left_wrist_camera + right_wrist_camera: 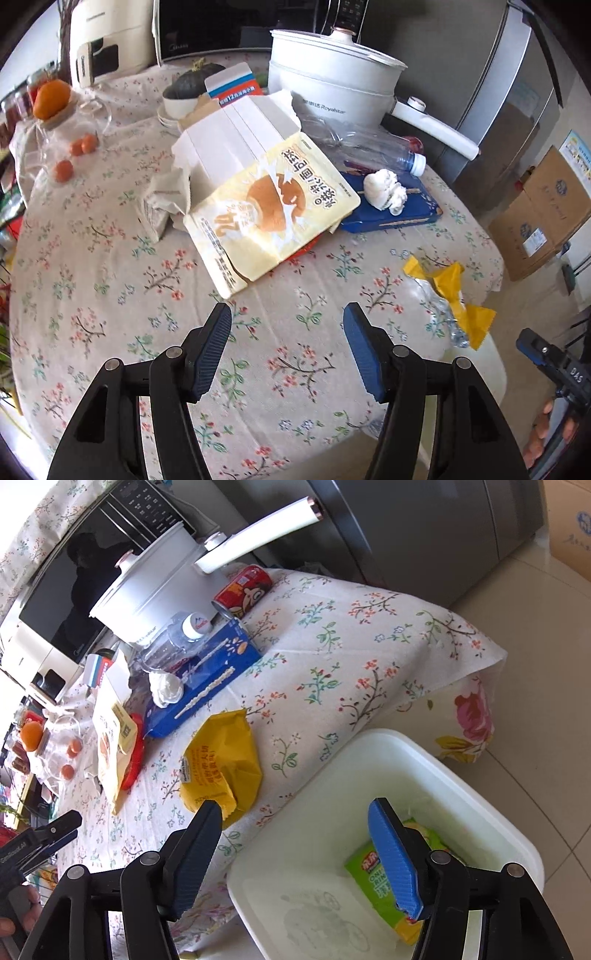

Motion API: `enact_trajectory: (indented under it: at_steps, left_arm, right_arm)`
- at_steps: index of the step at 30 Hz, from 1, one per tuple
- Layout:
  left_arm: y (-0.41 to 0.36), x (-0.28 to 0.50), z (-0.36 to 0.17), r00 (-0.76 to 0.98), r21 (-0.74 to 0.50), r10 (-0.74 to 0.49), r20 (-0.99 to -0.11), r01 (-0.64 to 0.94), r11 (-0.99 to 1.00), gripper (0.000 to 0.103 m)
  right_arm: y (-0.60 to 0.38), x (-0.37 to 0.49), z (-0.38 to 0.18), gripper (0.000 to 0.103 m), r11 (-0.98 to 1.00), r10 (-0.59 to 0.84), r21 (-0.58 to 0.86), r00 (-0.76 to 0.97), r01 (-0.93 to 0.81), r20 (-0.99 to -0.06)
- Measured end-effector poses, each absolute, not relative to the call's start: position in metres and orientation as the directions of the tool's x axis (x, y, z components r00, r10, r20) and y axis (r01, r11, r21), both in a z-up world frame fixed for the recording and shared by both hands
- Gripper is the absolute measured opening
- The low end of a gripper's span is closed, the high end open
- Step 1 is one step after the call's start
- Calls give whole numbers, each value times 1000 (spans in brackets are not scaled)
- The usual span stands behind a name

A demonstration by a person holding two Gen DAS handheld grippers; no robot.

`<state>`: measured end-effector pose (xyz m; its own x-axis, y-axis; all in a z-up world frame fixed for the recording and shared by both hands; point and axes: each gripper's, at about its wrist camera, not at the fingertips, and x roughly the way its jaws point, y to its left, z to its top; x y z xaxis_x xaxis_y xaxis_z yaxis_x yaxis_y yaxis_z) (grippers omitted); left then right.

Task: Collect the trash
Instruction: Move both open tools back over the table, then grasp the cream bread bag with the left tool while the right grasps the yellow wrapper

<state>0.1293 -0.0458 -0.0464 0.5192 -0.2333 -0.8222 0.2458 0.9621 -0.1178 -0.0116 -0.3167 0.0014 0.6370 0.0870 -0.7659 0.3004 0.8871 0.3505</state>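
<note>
My left gripper (288, 332) hangs open over bare floral tablecloth, with nothing between its fingers. Just beyond it lies a cream bread bag (273, 206), and a crumpled yellow wrapper (450, 291) sits at the table's right edge. My right gripper (295, 808) is open above the white bin (369, 746) beside the table. A green snack bag (365, 867) lies on the bin's floor, partly hidden behind the right finger. The yellow wrapper (221, 760) lies on the table just past the left finger.
A blue box (391, 210) carries a white tissue wad (384, 188), with an empty plastic bottle (369, 147) behind it. A red can (243, 590), a white electric pot (332, 88), a torn white carton (236, 136), crumpled paper (162, 199) and a microwave (55, 602) crowd the table's far side.
</note>
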Motion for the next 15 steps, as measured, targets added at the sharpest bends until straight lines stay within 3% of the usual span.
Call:
enact_trajectory:
  at_steps: [15]
  left_arm:
    - [-93, 180, -81, 620, 228, -8, -784, 301, 926, 66]
  right_arm:
    - [-277, 25, -15, 71, 920, 144, 337, 627, 201, -766]
